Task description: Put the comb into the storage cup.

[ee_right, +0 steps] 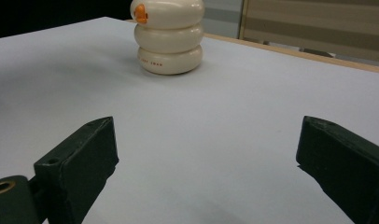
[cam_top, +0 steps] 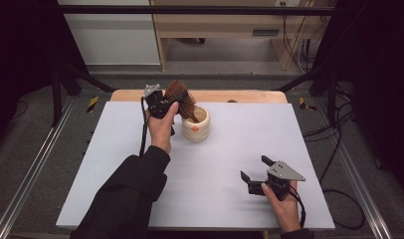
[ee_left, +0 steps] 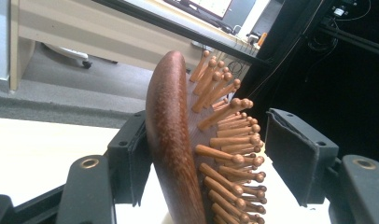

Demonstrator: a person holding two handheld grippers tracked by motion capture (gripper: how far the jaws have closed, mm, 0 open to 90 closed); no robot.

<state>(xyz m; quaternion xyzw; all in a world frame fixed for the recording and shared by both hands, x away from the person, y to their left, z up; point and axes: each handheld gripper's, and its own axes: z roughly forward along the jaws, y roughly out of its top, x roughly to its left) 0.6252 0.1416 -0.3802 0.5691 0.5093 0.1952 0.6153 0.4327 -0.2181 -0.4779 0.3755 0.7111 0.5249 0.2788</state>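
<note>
Wooden hairbrush (ee_left: 171,140) stands between the left tool's (ee_left: 211,158) parted jaws.

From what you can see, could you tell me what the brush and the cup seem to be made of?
Brush: probably wood, reddish-brown and speckled with a smooth sheen; its round-tipped pins look wooden too.
Cup: likely glazed ceramic or glossy plastic, cream with soft highlights on its ribbed rings.

This looks like a lab set up for recording. The white desk (cam_top: 205,164) stands inside a black metal frame (cam_top: 190,10) with dark curtains (cam_top: 21,45) on both sides, and cables (cam_top: 334,149) trail across the grey floor. Beyond it are plain wooden furniture (cam_top: 215,25) and a lit screen (ee_left: 211,5).
</note>
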